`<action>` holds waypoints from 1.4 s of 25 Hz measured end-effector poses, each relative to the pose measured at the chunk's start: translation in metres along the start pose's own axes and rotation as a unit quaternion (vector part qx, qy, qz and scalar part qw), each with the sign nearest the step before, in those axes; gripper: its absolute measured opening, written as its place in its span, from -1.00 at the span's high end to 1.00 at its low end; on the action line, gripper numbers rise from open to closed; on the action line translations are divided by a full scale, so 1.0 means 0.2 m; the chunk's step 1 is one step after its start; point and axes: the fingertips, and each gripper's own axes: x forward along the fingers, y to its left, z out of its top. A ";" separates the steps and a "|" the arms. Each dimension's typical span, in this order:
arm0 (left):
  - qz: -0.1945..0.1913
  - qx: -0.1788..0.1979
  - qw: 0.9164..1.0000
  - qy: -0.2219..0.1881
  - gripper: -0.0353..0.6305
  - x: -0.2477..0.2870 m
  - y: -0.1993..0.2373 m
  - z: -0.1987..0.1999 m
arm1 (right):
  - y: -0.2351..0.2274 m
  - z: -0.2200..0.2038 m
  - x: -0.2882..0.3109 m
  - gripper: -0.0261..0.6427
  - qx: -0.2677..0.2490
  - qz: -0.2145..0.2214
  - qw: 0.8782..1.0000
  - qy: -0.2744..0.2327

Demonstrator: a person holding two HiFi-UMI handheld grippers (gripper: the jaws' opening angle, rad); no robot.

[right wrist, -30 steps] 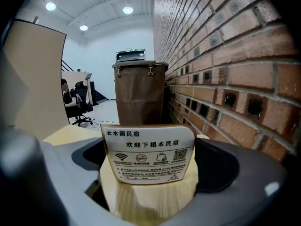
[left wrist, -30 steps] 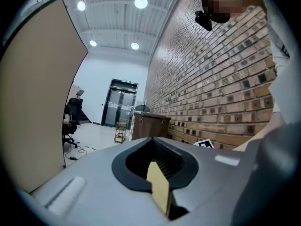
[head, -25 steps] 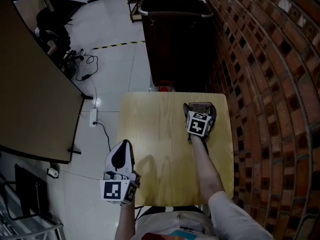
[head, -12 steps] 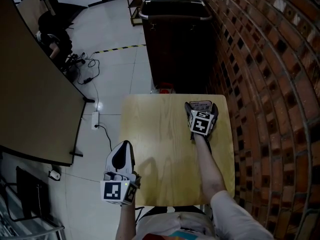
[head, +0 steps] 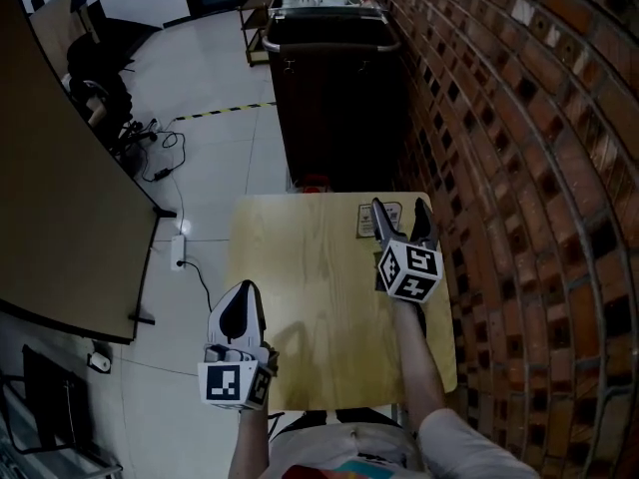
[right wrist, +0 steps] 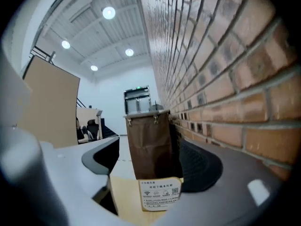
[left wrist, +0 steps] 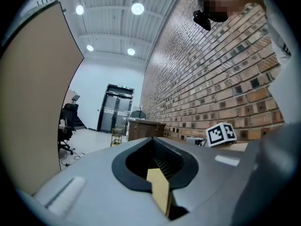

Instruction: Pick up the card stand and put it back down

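The card stand, a small clear holder with a white printed card, sits on the far right part of the wooden table. My right gripper hovers above it, just to its right. Its jaws have just been closing, and the pads press on nothing. In the right gripper view the card stand shows low between the jaws of my right gripper, still on the table. My left gripper hangs off the table's near left corner, shut and empty. In the left gripper view my left gripper's jaws meet at their tips.
A brick wall runs close along the table's right side. A dark brown bin stands just beyond the far edge. A tan partition is at the left, with cables and a power strip on the floor.
My right gripper has lifted off the card stand and drawn slightly back, with its jaws narrower. The card stand now shows uncovered on the table. My left gripper has hardly moved.
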 end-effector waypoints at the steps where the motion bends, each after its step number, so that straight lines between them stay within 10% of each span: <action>1: -0.004 0.003 1.000 -0.001 0.88 -0.01 -0.02 0.00 | 0.03 0.09 -0.10 -0.17 0.003 0.012 1.000 -0.023; 6: -0.023 0.007 0.999 -0.021 0.88 -0.06 -0.13 0.07 | 0.19 0.46 -0.63 0.05 0.007 0.073 0.991 -0.108; 10: -0.042 0.020 0.998 -0.042 0.88 -0.12 -0.24 0.14 | 0.31 0.55 -1.01 0.91 -0.039 0.096 0.985 -0.141; 19: -0.095 0.024 0.993 -0.066 0.88 -0.18 -0.47 0.23 | 0.36 0.34 -1.23 0.92 -0.006 0.088 0.991 -0.103; 35: -0.075 0.026 0.994 -0.081 0.88 -0.25 -0.38 0.29 | 0.42 0.40 -1.20 0.92 -0.011 0.107 0.987 -0.116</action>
